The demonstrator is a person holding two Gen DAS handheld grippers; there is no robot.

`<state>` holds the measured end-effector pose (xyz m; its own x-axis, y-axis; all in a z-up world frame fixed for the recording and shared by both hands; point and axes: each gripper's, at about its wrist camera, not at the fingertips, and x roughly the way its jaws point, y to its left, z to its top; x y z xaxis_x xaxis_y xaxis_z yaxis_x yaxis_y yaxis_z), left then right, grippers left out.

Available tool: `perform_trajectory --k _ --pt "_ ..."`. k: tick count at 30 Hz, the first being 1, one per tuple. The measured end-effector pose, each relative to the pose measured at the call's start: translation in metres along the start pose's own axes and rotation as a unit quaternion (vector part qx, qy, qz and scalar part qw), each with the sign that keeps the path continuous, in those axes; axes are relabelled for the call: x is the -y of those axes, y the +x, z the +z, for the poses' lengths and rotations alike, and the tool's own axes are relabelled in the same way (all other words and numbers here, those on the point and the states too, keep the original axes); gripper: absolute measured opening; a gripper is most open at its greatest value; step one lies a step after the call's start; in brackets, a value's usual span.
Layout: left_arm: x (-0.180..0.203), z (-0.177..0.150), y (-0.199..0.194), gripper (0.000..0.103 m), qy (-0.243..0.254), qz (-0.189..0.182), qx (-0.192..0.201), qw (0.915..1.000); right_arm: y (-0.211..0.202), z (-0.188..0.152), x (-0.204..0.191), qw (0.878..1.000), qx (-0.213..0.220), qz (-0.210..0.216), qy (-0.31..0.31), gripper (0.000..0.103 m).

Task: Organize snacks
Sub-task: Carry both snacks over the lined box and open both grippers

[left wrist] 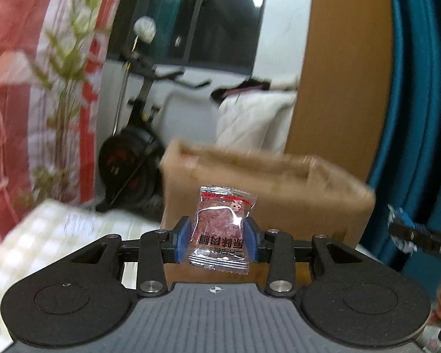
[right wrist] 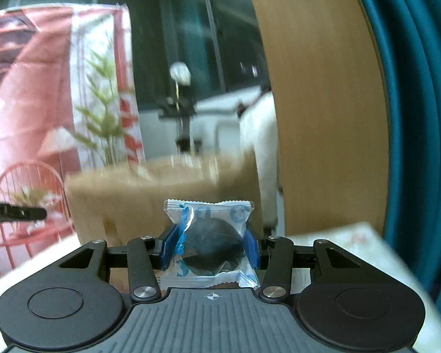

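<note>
Meat snack (left wrist: 223,226): clear wrapper, red band, reddish slab inside; held upright, clamped between the blue pads (left wrist: 183,242) of the left gripper (left wrist: 217,242), jaws closed to the packet's width, wrapper ends sticking out above and below. Raised in front of the cardboard box (left wrist: 279,188), which sits just beyond, top open, outline blurred.

Dark snack (right wrist: 210,247): round black piece in a clear wrapper with blue print; pinched at both sides by the right gripper (right wrist: 210,248), jaws drawn in against the packet, crimped top edge standing clear above. Same box (right wrist: 161,194) directly behind, blurred.

Right gripper's tip visible at the right edge of the left view, wrapper in it; left gripper's tip at the left edge of the right view.

Surroundings: pale checked cloth (left wrist: 44,244) under the box; red-and-white poster (right wrist: 44,103) with green plant to the left; exercise bike (left wrist: 132,158) behind; wooden panel (right wrist: 323,103) and teal curtain (right wrist: 420,117) to the right.
</note>
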<state>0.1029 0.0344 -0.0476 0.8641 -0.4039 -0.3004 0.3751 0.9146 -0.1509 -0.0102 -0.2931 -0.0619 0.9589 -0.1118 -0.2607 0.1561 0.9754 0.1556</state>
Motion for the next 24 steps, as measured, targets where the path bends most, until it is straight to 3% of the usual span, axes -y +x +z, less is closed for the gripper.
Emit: perform_trajectory --k 4,9,18,20,22,24 --pt "0.017 0.035 0.016 0.041 0.018 -0.018 0.025 0.9994 0.024 0.048 -0.014 0.999 0.021 0.021 -0.039 0.044" --pt "0.037 0.066 0.065 0.041 0.024 -0.044 0.012 0.9987 0.084 0.078 -0.031 0.994 -0.039 0.037 -0.095 0.043" --pt "0.041 0.068 0.151 0.044 0.009 -0.035 -0.071 0.9968 0.154 0.061 -0.035 0.989 -0.129 -0.009 -0.076 0.044" --pt "0.040 0.065 0.159 0.051 -0.001 -0.030 -0.085 0.9960 0.154 0.055 -0.035 0.988 -0.132 -0.020 -0.077 0.047" --pt "0.036 0.063 0.159 0.071 -0.007 -0.031 -0.085 0.9958 0.150 0.051 -0.034 0.989 -0.127 -0.020 -0.074 0.059" --pt "0.031 0.061 0.150 0.074 -0.005 -0.031 -0.077 0.9966 0.142 0.052 -0.031 0.990 -0.120 -0.019 -0.077 0.061"
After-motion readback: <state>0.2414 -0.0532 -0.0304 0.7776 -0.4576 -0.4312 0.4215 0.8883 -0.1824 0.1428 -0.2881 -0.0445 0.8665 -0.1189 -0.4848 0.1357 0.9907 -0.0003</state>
